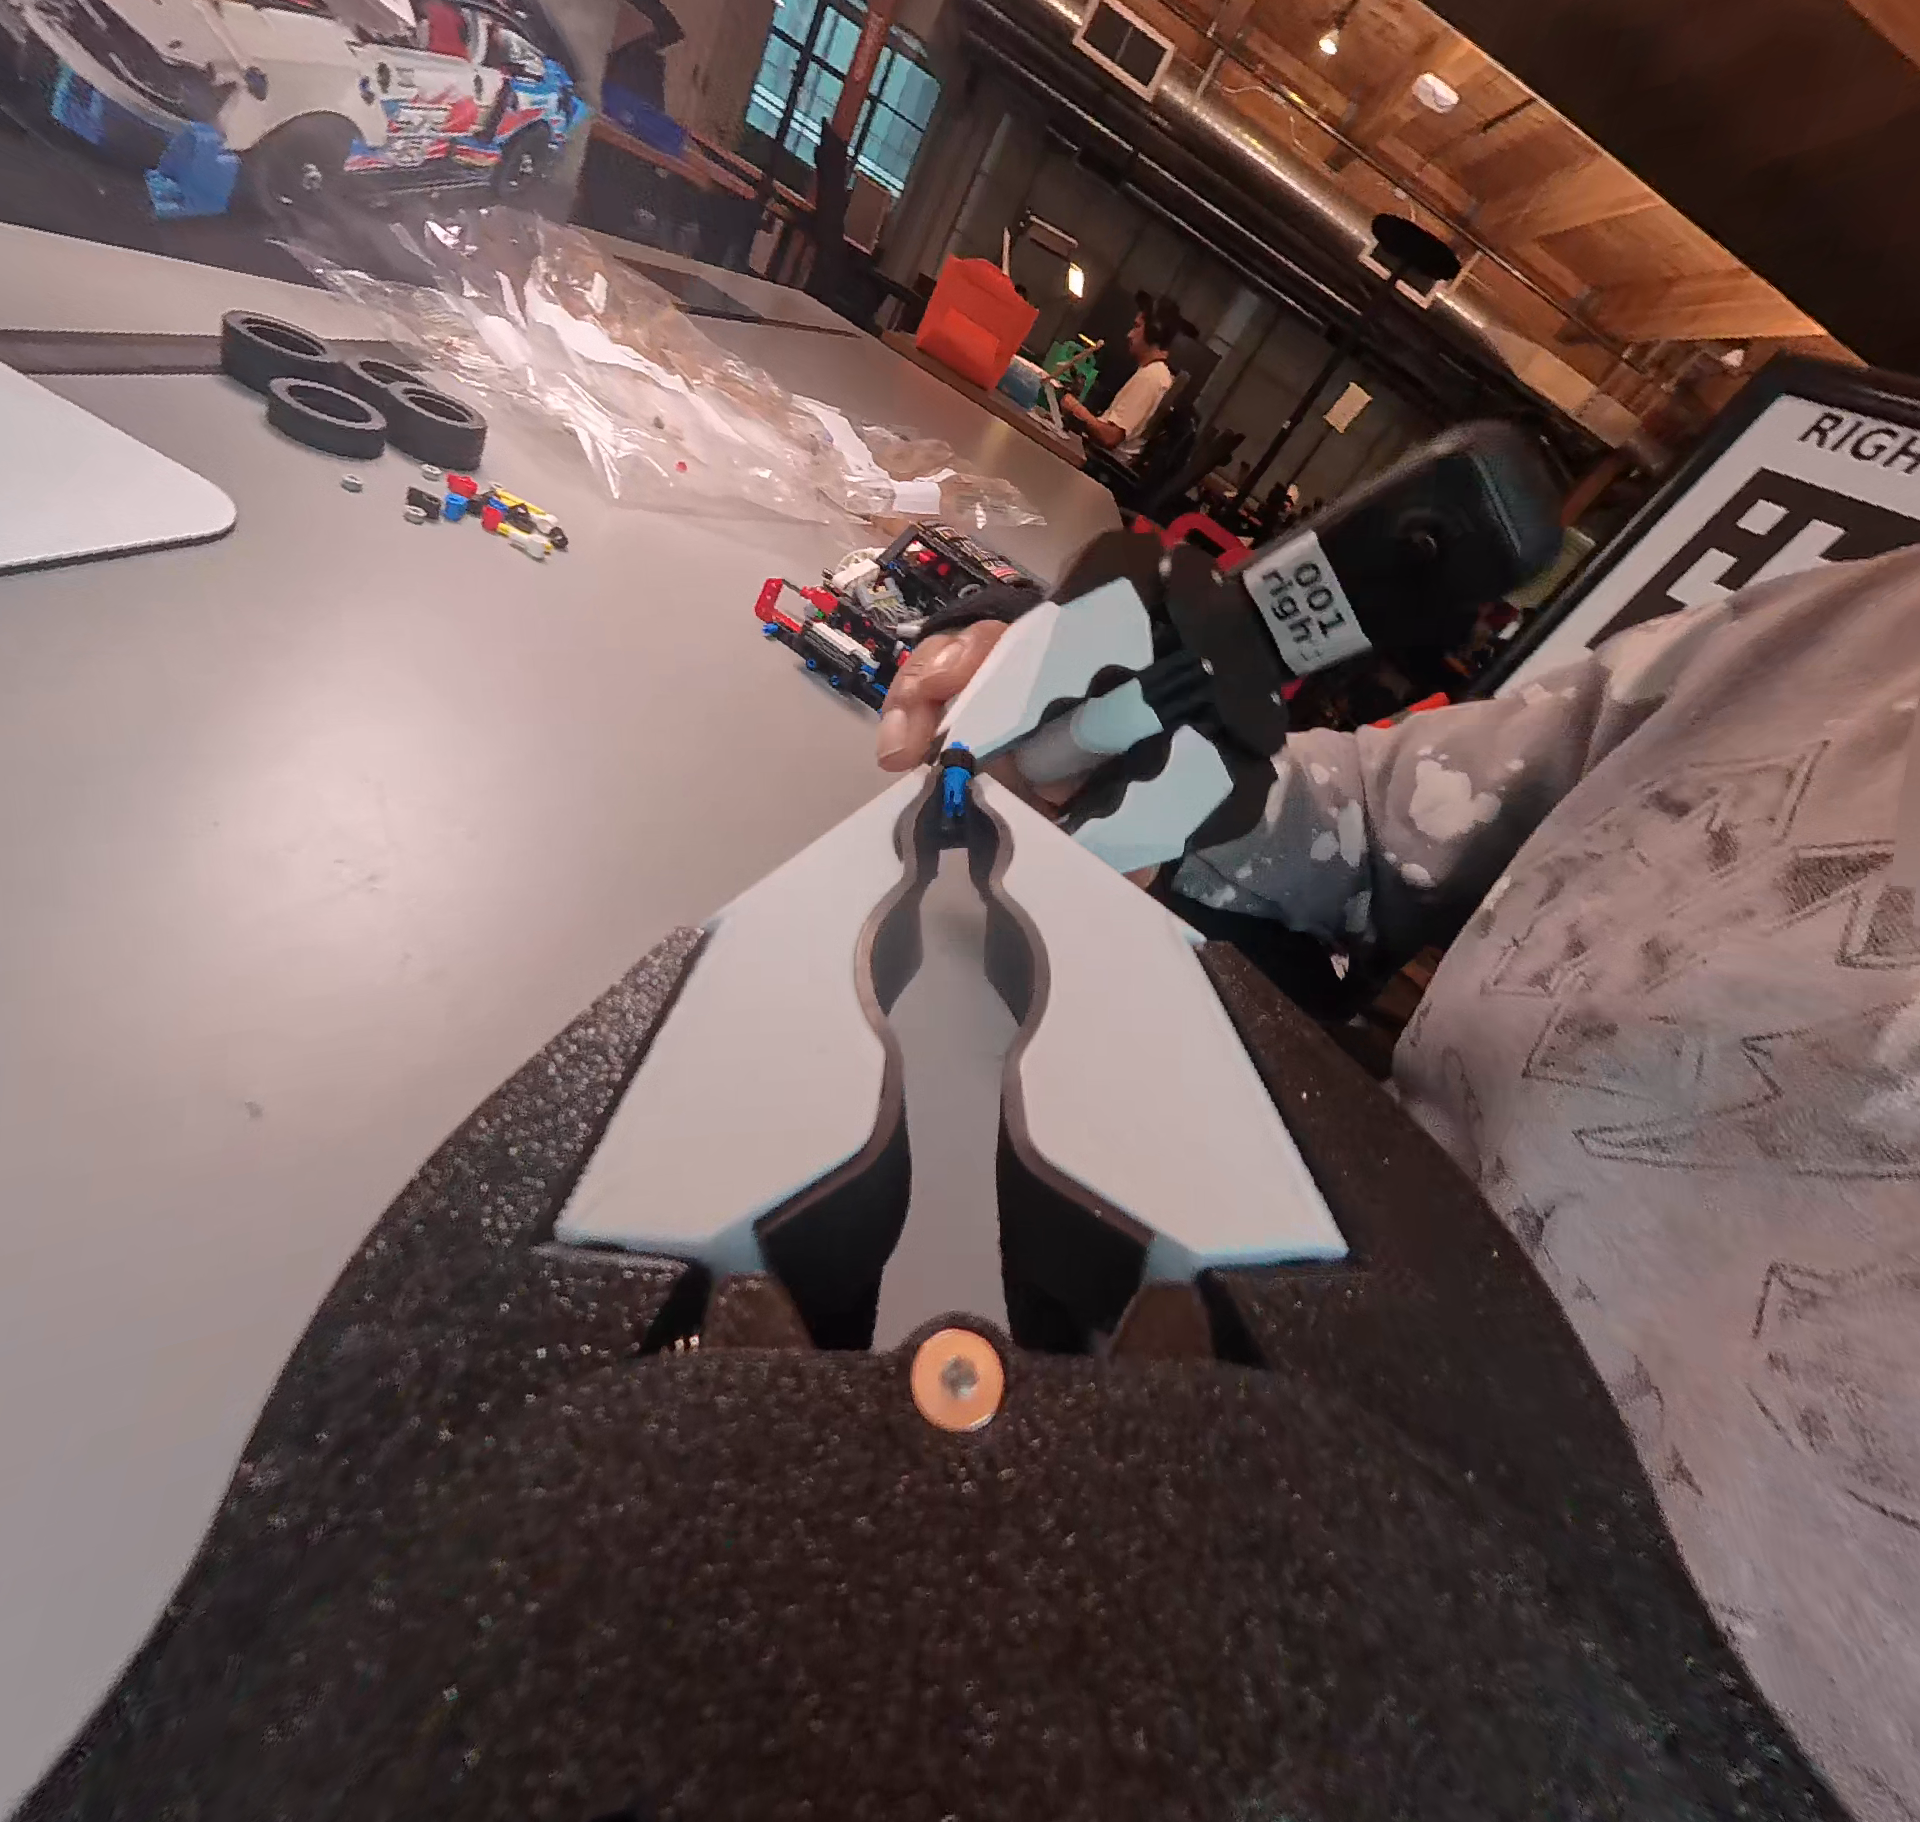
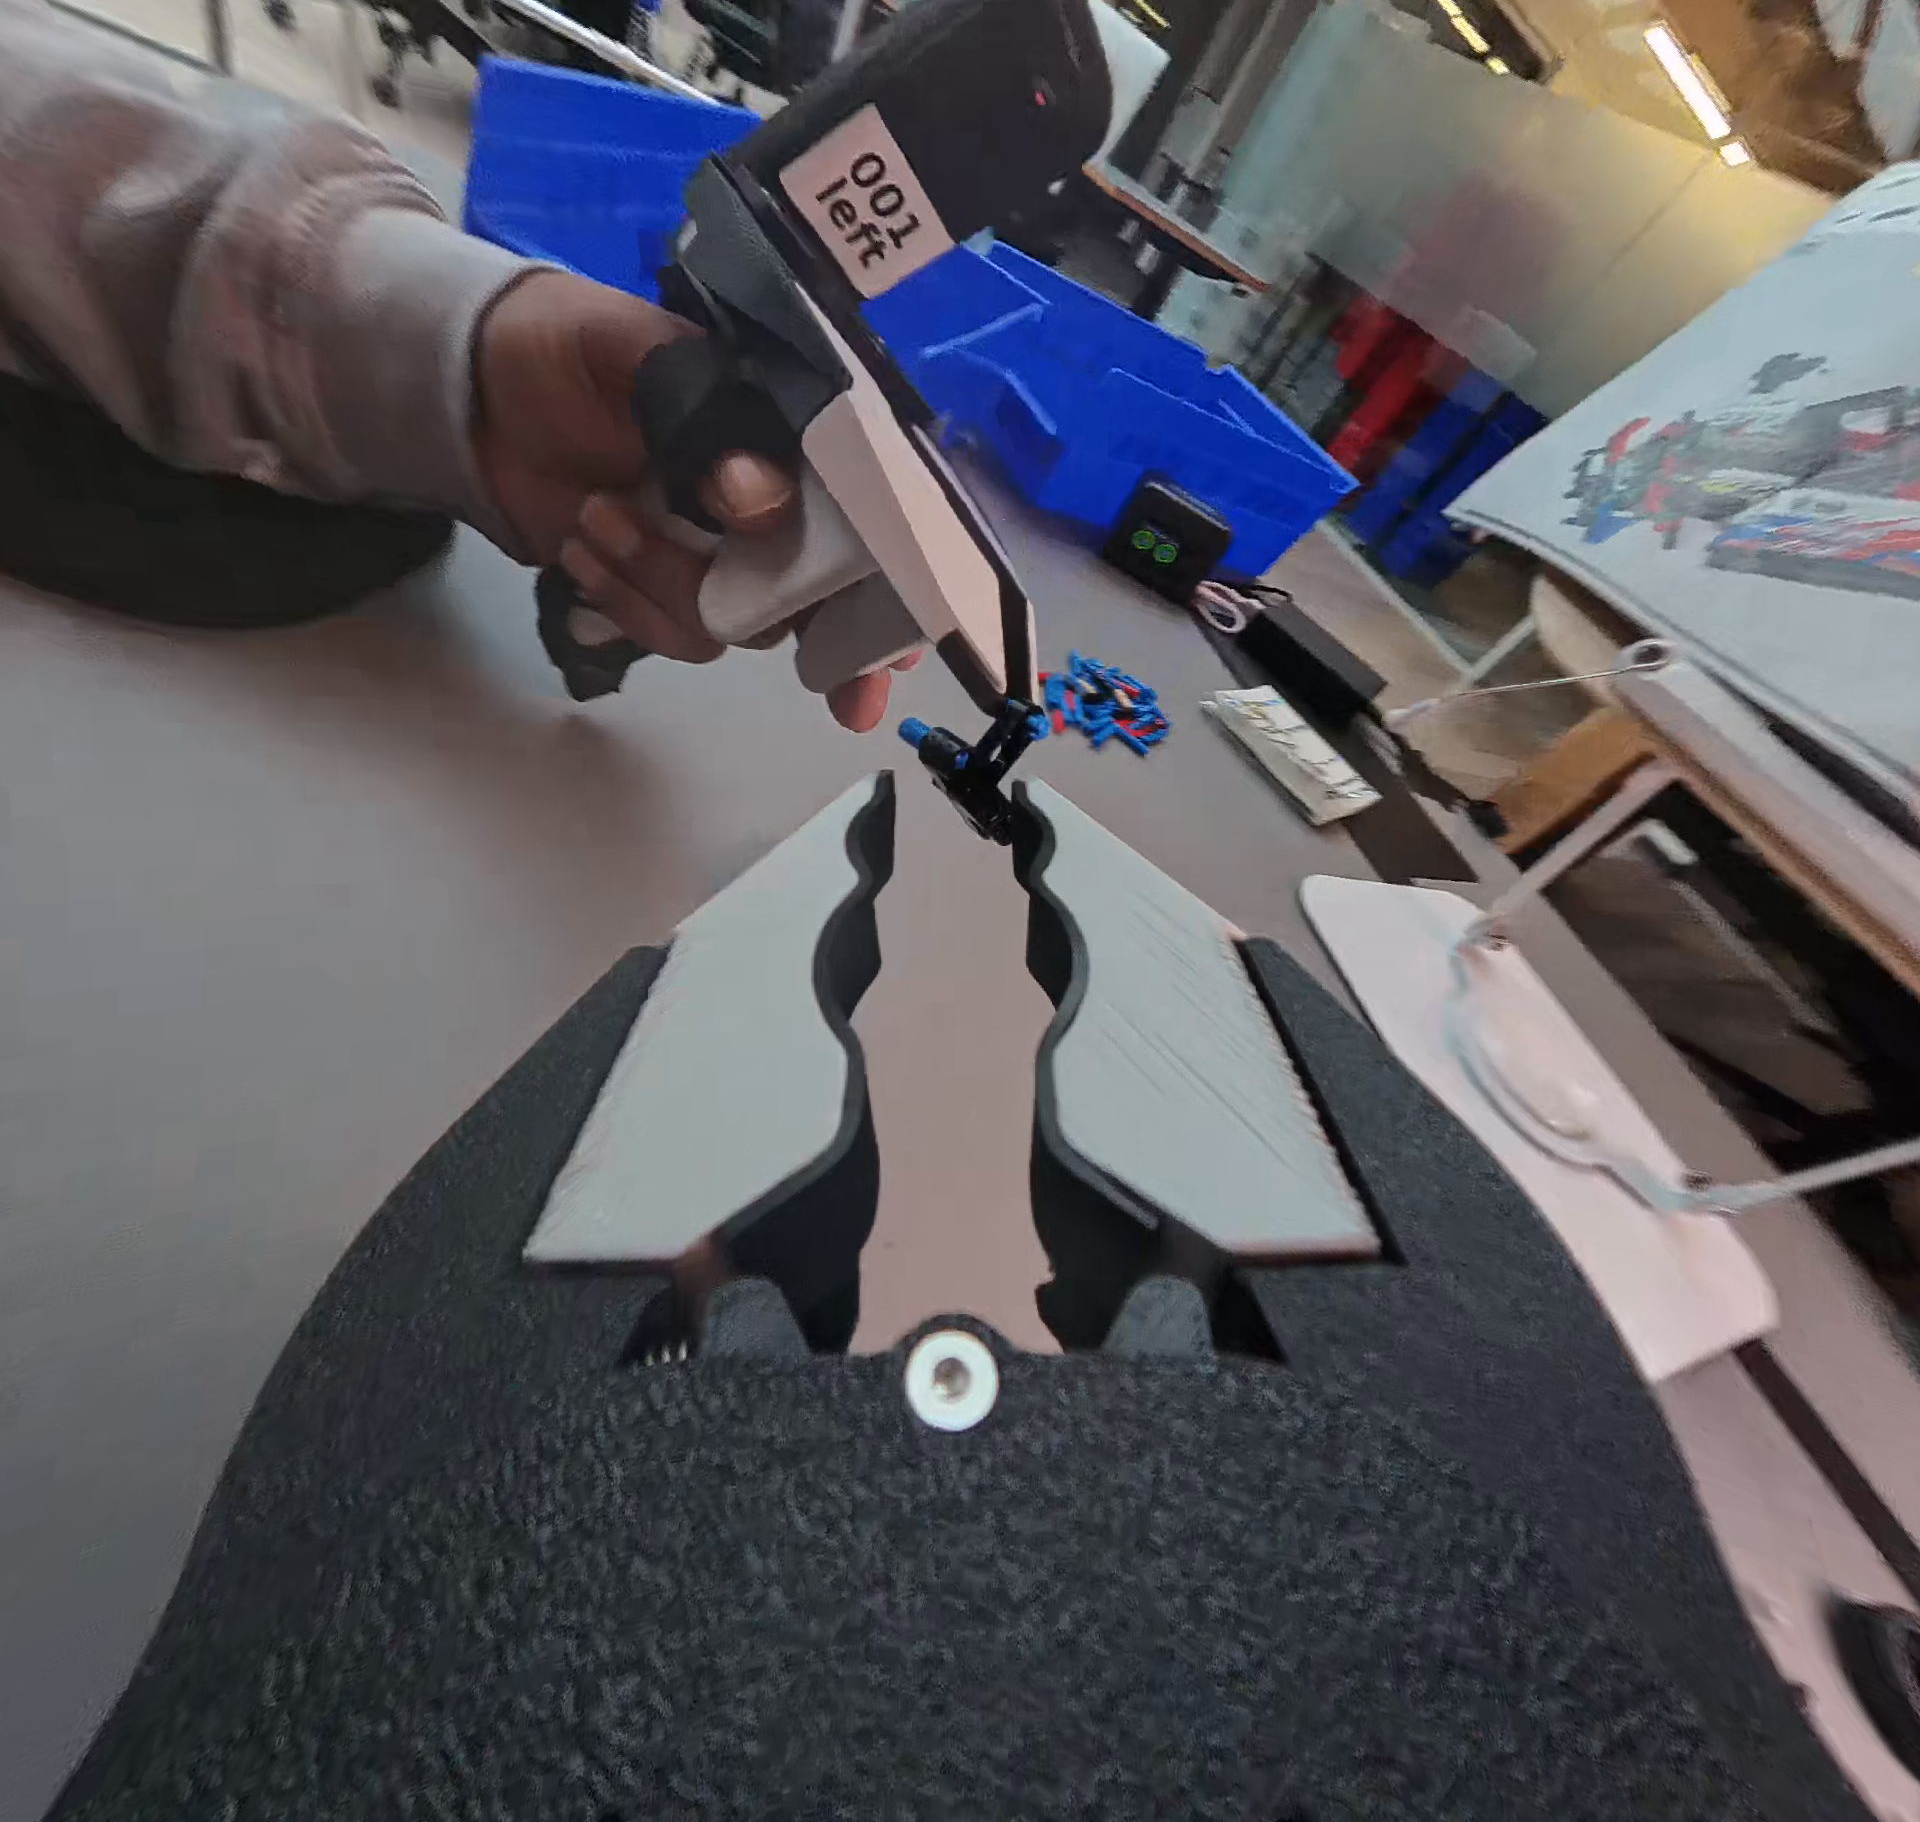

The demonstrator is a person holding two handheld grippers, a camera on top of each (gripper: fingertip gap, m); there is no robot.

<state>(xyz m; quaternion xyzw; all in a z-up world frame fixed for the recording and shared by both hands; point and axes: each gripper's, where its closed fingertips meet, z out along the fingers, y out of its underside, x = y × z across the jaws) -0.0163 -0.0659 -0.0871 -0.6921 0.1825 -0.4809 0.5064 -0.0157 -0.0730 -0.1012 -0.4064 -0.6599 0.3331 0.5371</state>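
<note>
My left gripper (image 1: 956, 818) is shut on a small black piece with a blue pin (image 1: 953, 783) and holds it above the grey table (image 1: 364, 889). In the right wrist view the left gripper (image 2: 1023, 707) reaches down from the upper left, with the piece (image 2: 971, 770) hanging from its tips. My right gripper (image 2: 954, 790) is open. Its fingertips flank the lower end of the piece, which sits close to the right finger (image 2: 1049, 837). In the left wrist view the right gripper (image 1: 1003, 775) comes in from the right, its upper finger tip by the blue pin.
Black tyres (image 1: 353, 396), loose small parts (image 1: 488, 515), clear plastic bags (image 1: 644, 390) and a part-built model (image 1: 883, 598) lie on the table. Blue bins (image 2: 1091, 401), a pile of blue and red pins (image 2: 1107, 702) and a booklet on a wire stand (image 2: 1766, 422) are beyond. A person (image 1: 1132, 401) sits far off.
</note>
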